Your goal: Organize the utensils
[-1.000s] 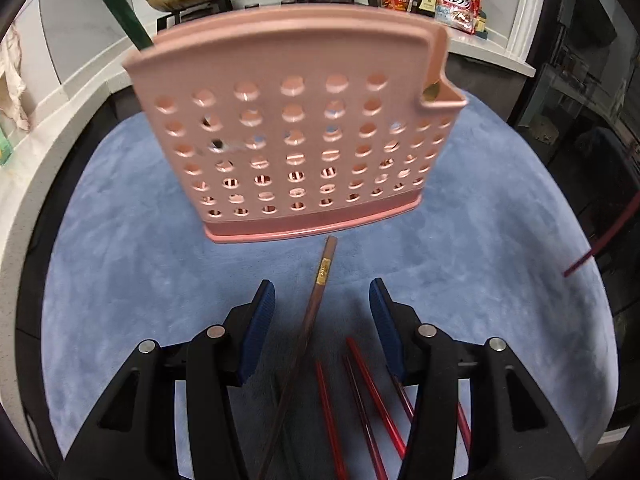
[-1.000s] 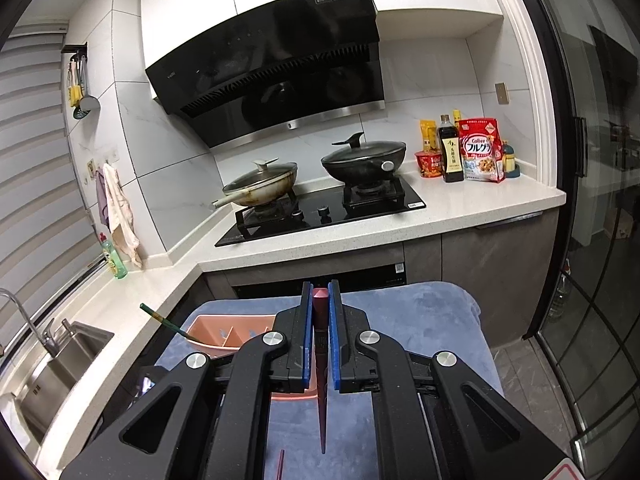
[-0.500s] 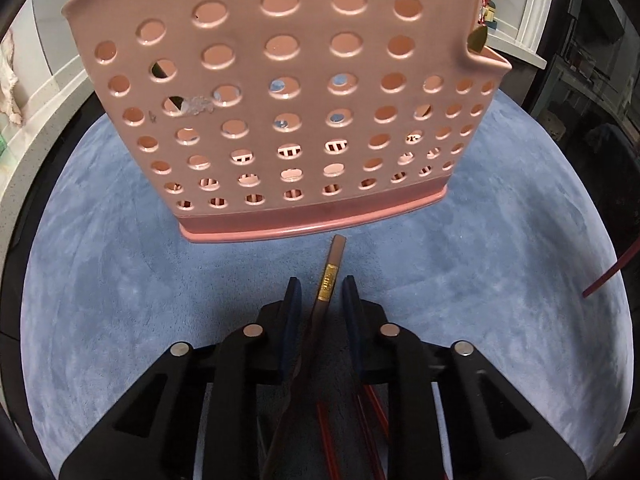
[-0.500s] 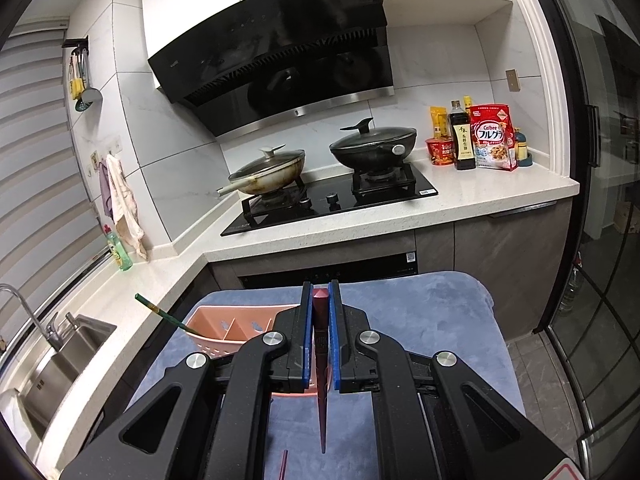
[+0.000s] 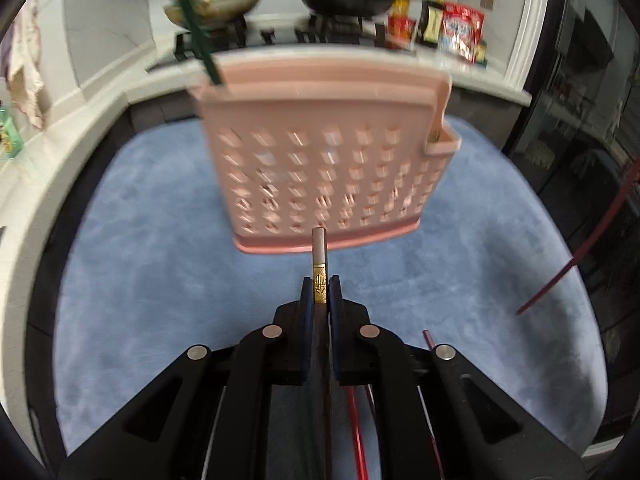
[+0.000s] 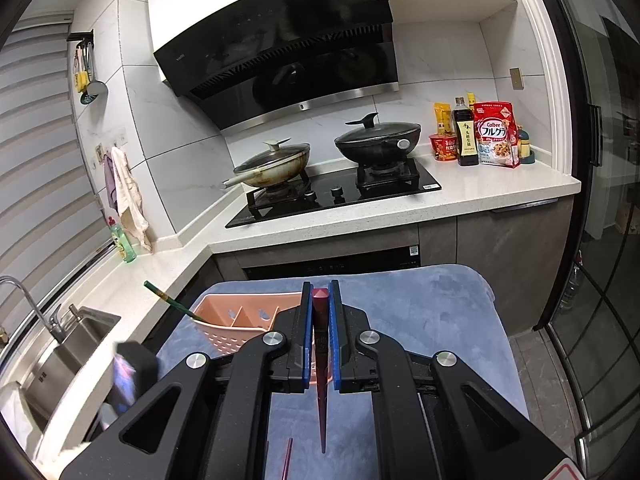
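The left gripper (image 5: 320, 294), wide open around the brown chopstick (image 5: 320, 264) a second ago, now has its jaws closed on it at the gold band, and the stick has swung from lying slanted on the blue cloth (image 5: 160, 280) to pointing straight ahead, its tip overlapping the base of the pink basket (image 5: 320, 152). The basket, which filled the left view half a second ago, now sits farther off and blurred. The left view now shows fewer red chopsticks (image 5: 356, 420) below the basket.
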